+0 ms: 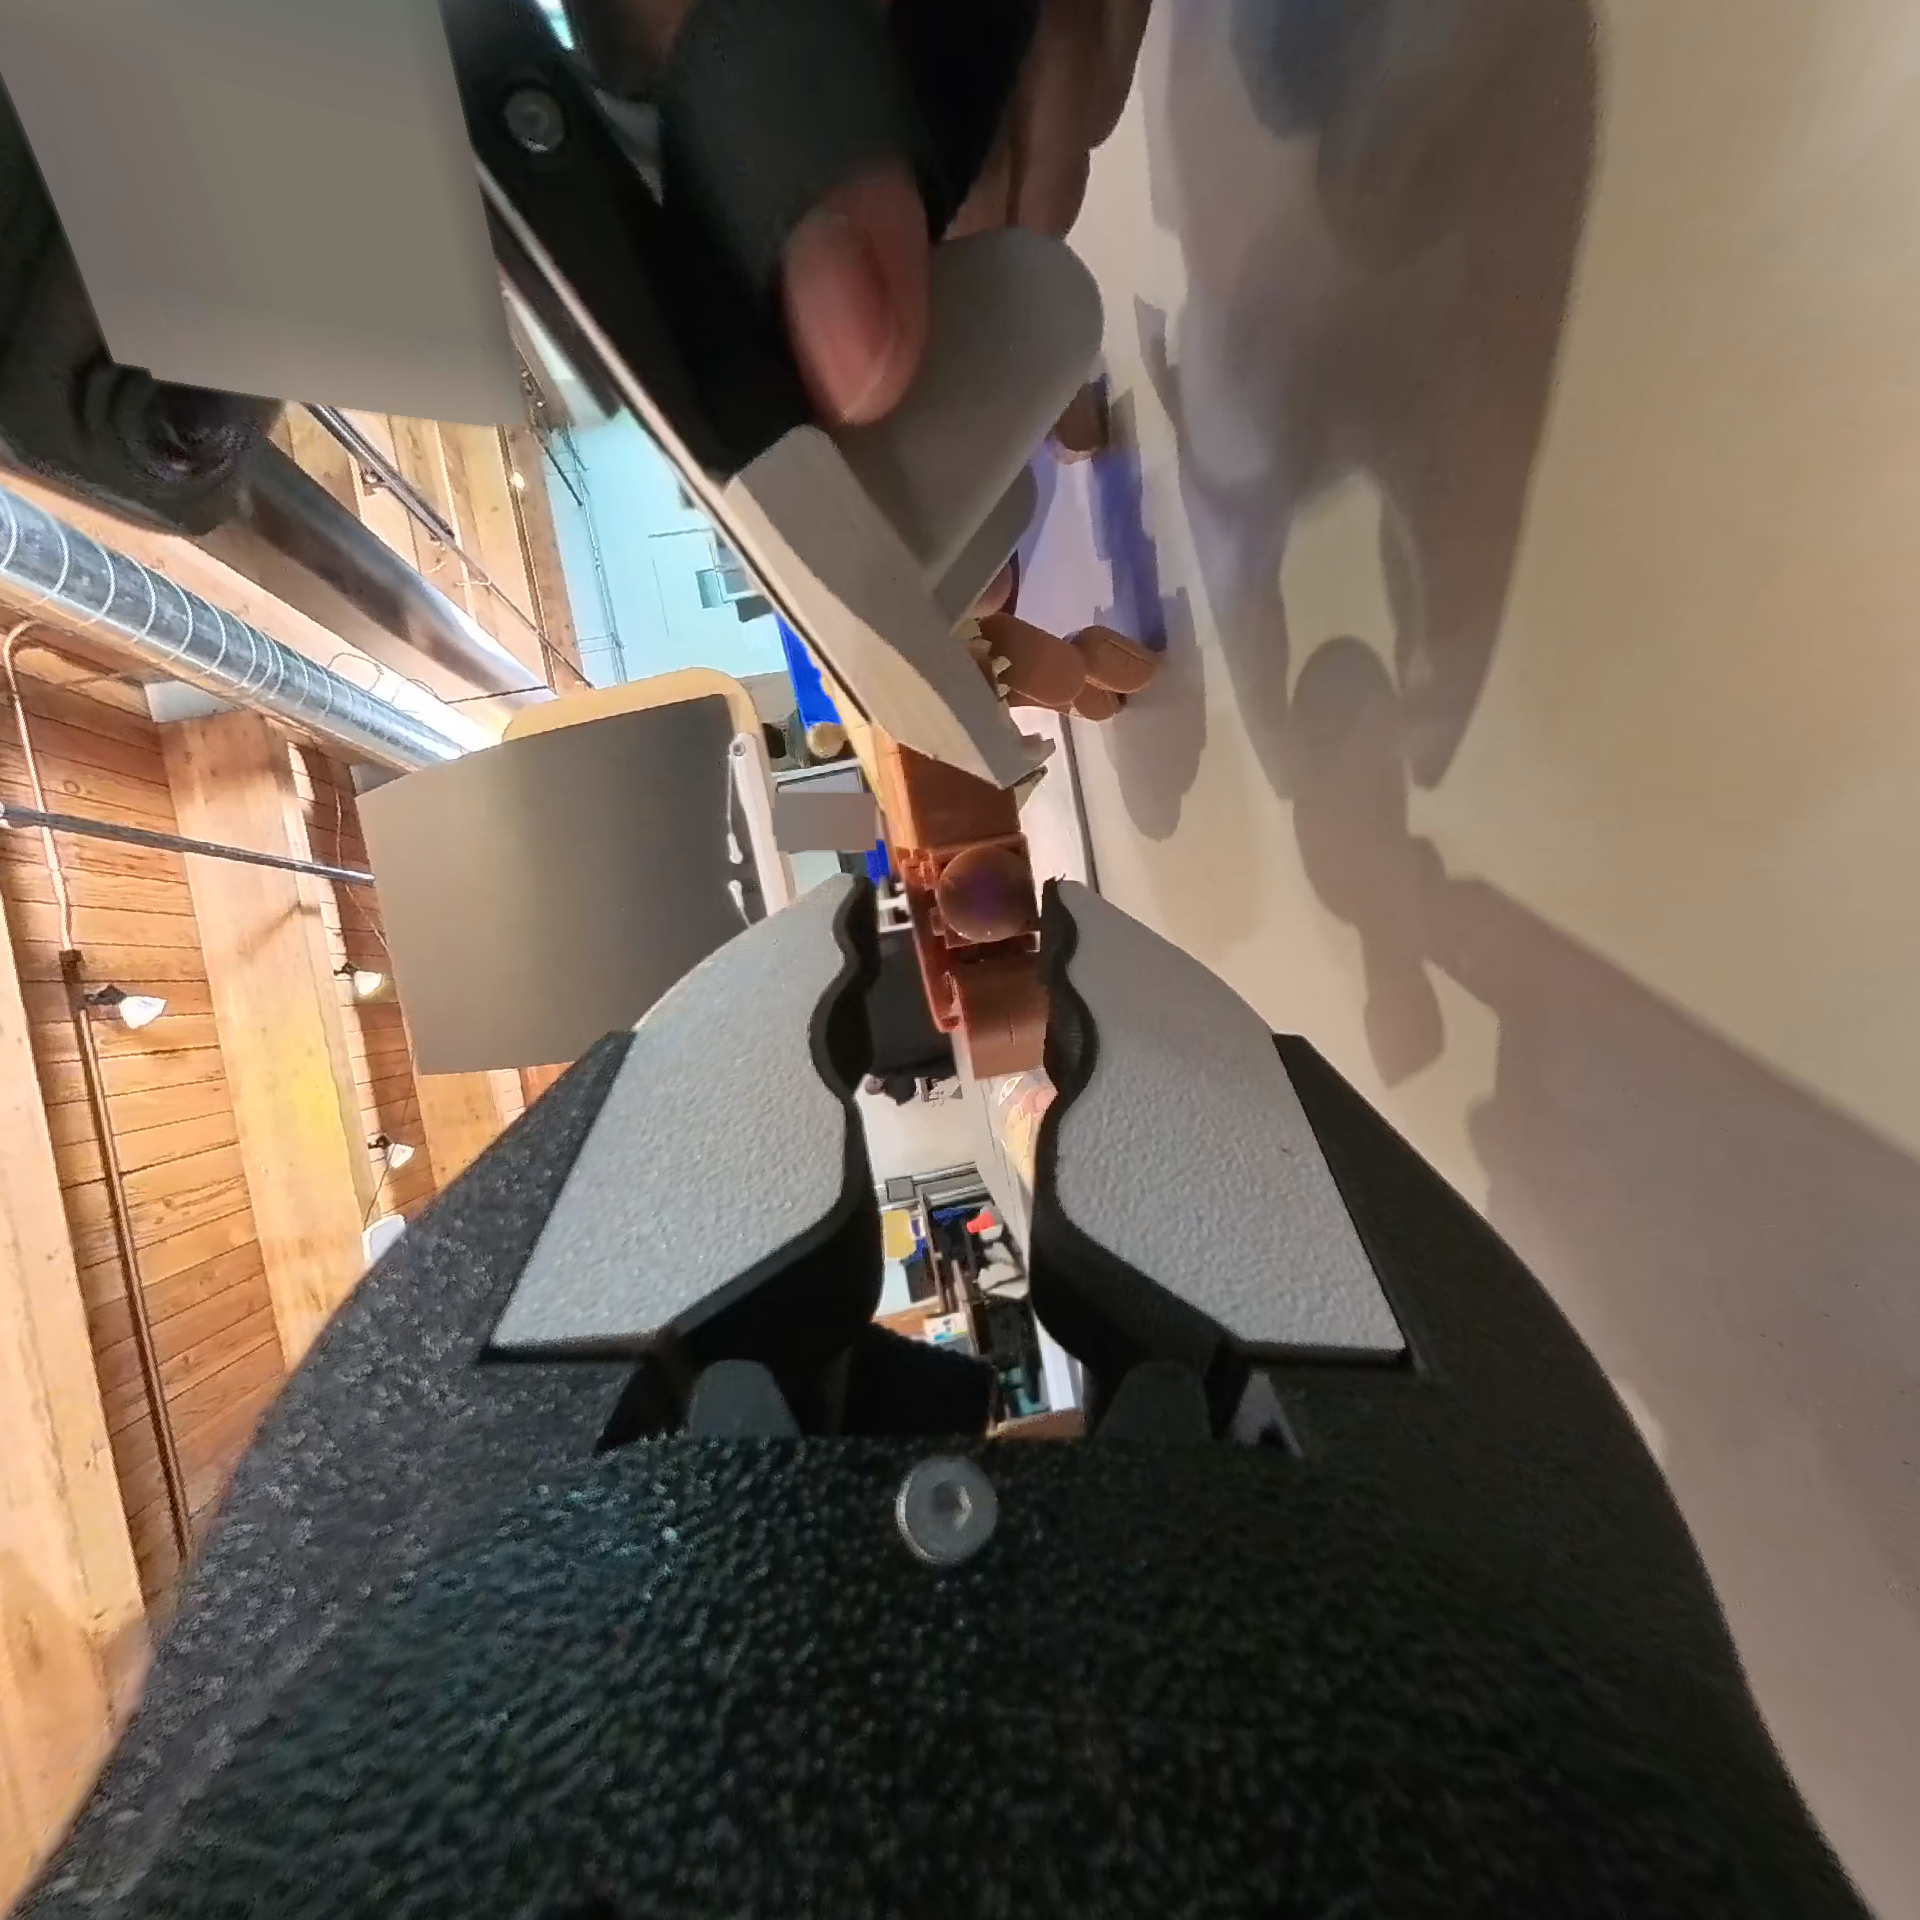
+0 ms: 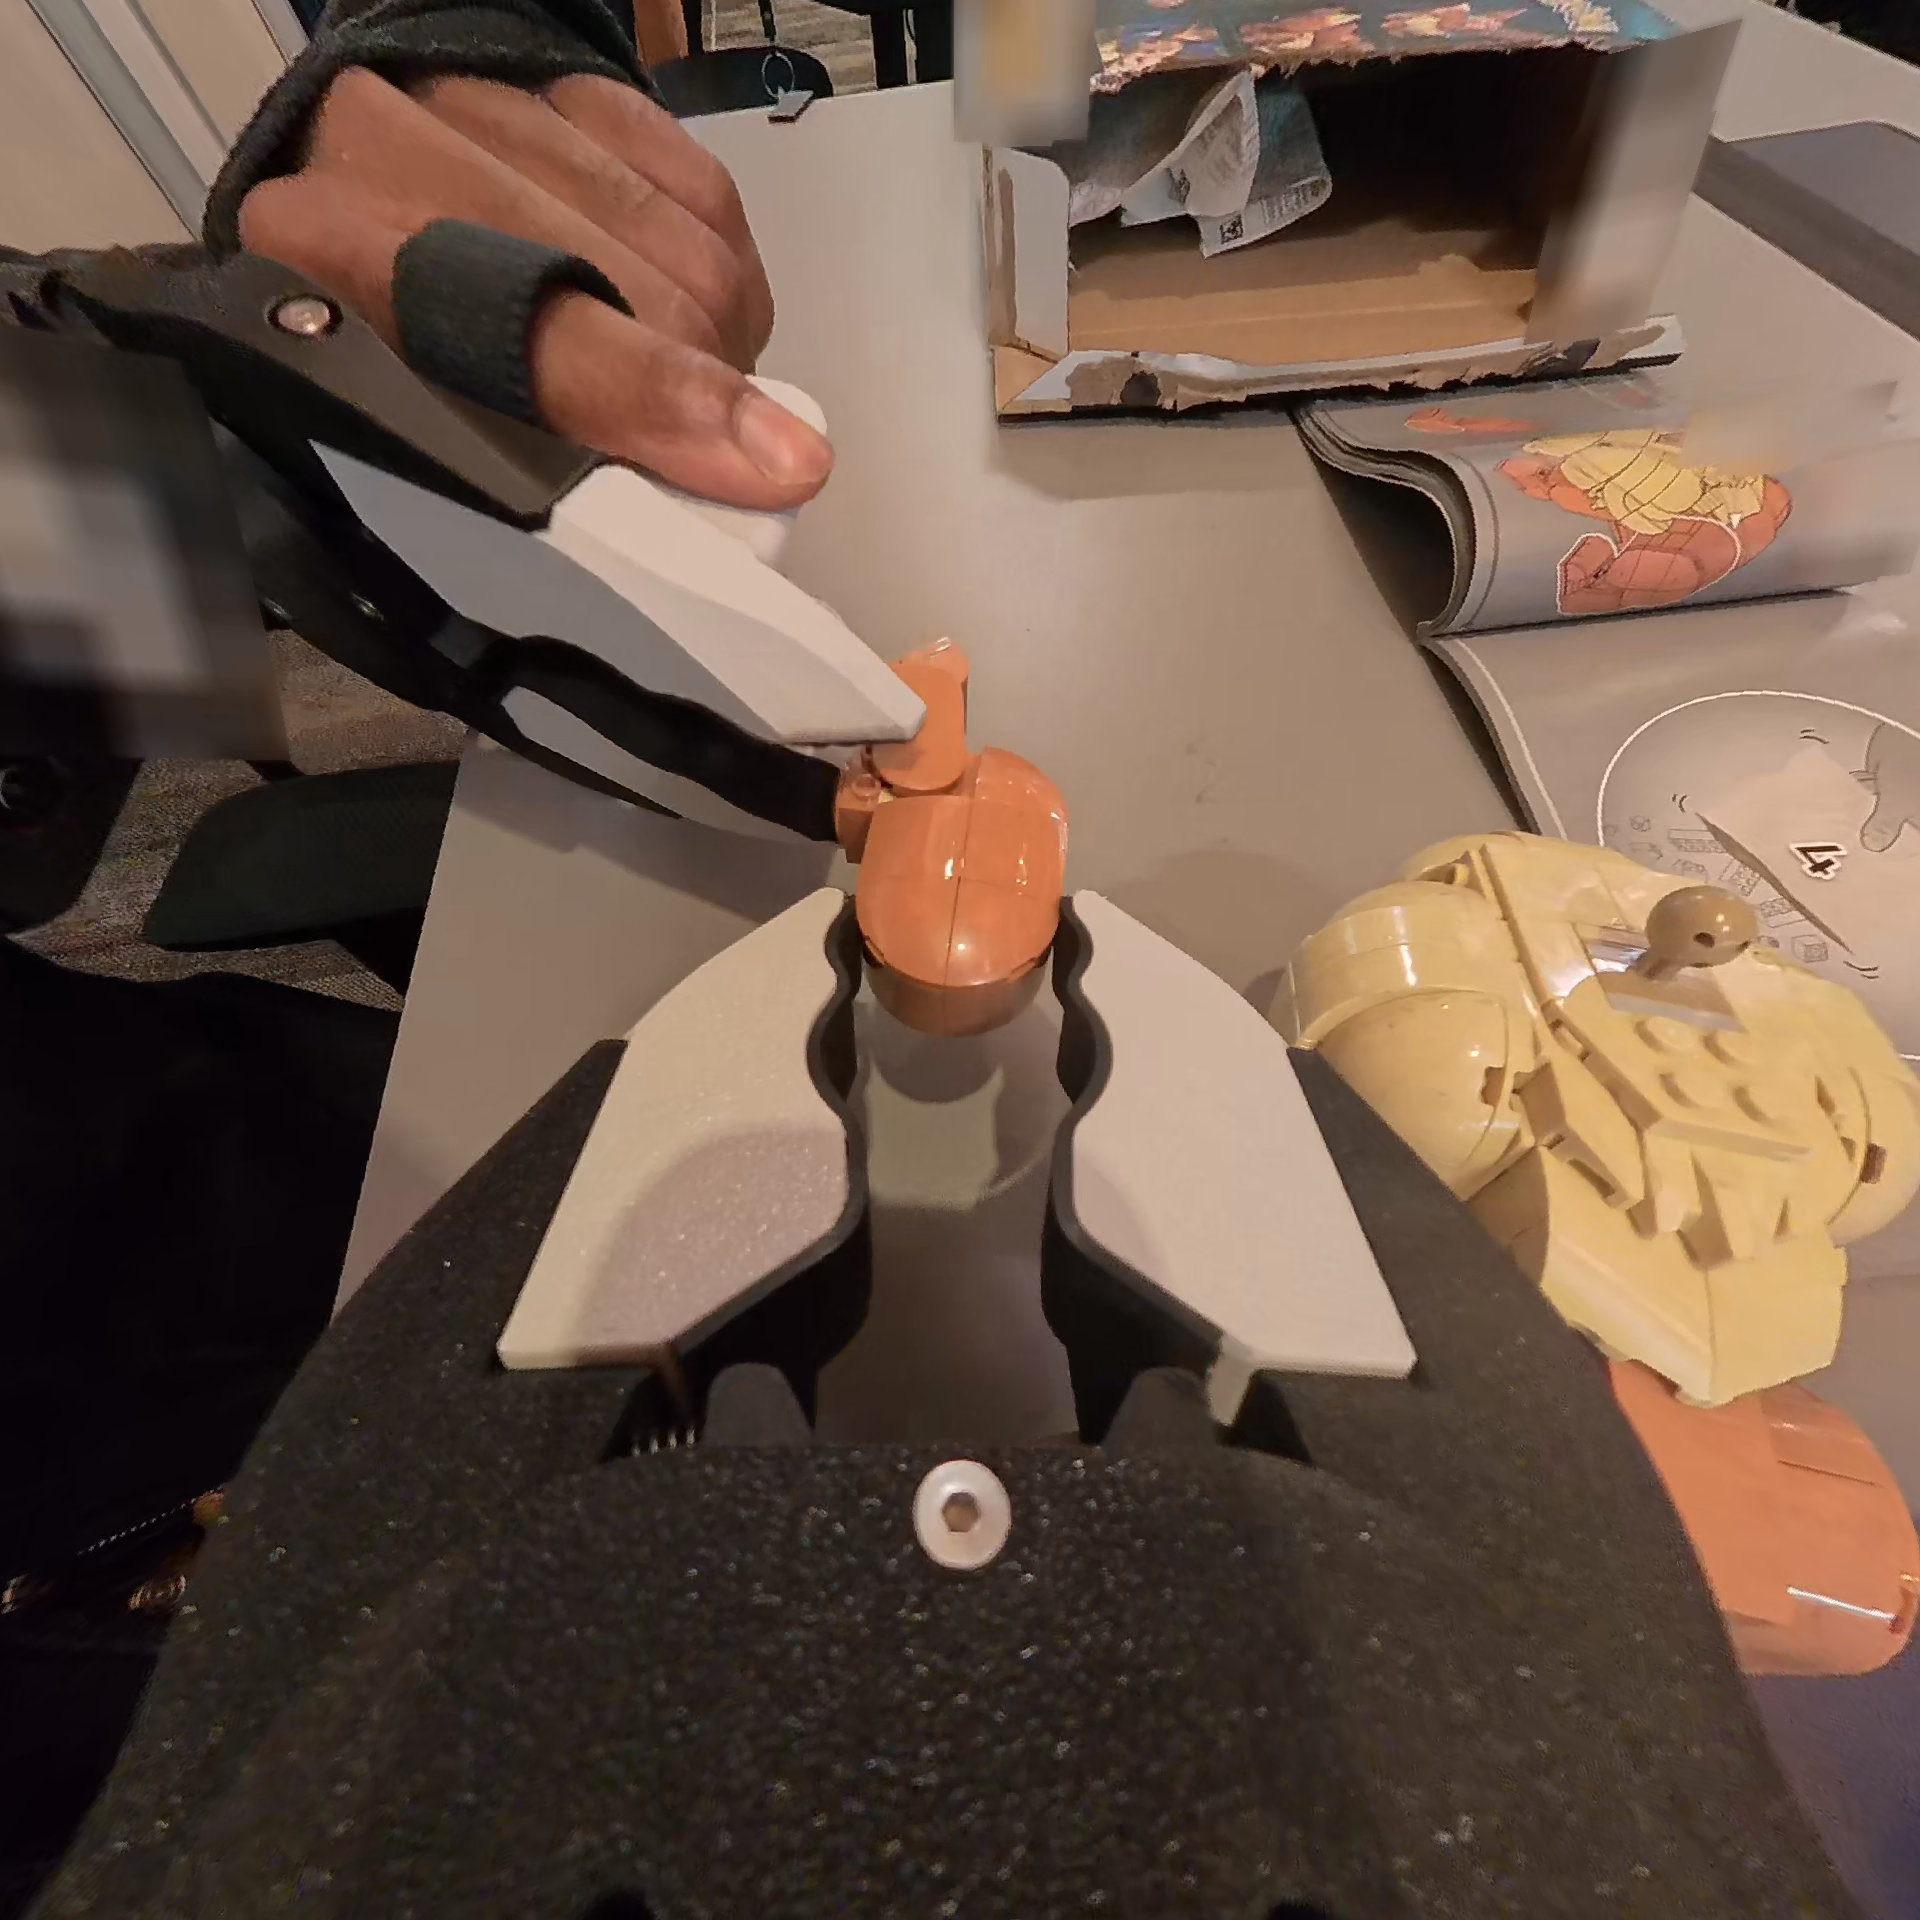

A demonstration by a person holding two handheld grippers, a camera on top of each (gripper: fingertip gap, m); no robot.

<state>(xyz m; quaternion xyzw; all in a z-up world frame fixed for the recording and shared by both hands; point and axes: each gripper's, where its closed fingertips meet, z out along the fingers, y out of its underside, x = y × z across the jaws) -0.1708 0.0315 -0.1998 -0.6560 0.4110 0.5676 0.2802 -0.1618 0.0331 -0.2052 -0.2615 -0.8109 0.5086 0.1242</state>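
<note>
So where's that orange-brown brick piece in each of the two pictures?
Left wrist view: the orange-brown brick piece is at the centre, between the left gripper fingertips.
Right wrist view: it is at the centre again, its rounded end between the right gripper fingertips.
Shared landmark: the table, the pale surface along the right side in the left wrist view and under the piece in the right wrist view.

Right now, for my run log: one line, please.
right jaws: gripping orange brick build | left jaws: on its top stub | nearby: tan build
</note>
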